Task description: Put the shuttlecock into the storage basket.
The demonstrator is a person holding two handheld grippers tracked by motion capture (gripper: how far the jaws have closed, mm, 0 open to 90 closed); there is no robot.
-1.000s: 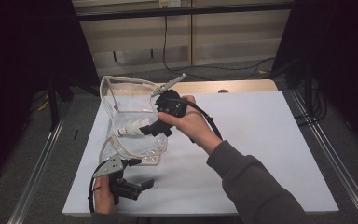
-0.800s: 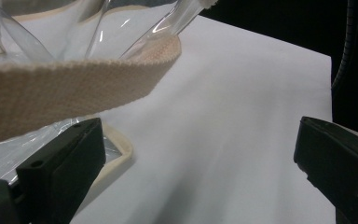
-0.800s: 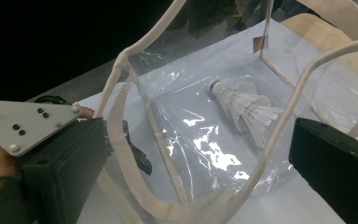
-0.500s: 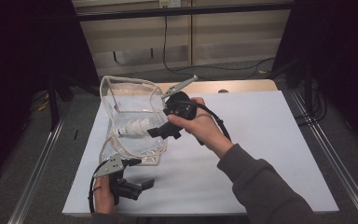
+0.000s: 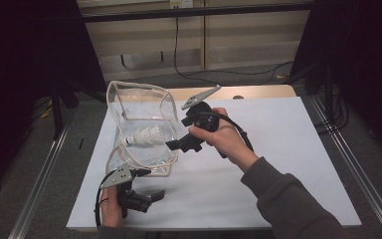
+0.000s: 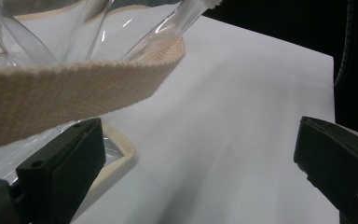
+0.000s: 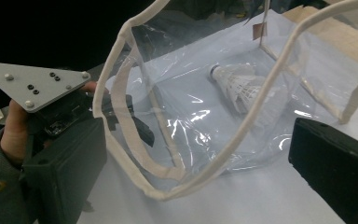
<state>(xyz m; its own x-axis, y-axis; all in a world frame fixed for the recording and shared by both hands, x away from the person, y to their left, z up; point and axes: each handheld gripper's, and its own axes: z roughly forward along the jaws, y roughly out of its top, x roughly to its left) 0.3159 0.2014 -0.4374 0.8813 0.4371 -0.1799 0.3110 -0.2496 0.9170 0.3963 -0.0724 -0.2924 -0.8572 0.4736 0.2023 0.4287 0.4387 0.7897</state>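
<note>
Item: shuttlecock (image 5: 146, 135), lying on its side inside your clear bag (image 5: 139, 102) on the white table (image 5: 278, 164). Its long axis runs across the table, cork toward your left, feathers toward your right gripper (image 5: 176, 145). That gripper sits just outside the bag, jaws spread, empty. Your left gripper (image 5: 151, 195), at the bag's near strap (image 6: 74, 88), also spread, empty.

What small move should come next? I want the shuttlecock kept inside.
Probably draw the right gripper farther back: its jaws stand open and empty beside the clear plastic bag with cream fabric trim, and the white feathered shuttlecock already lies inside.
</note>
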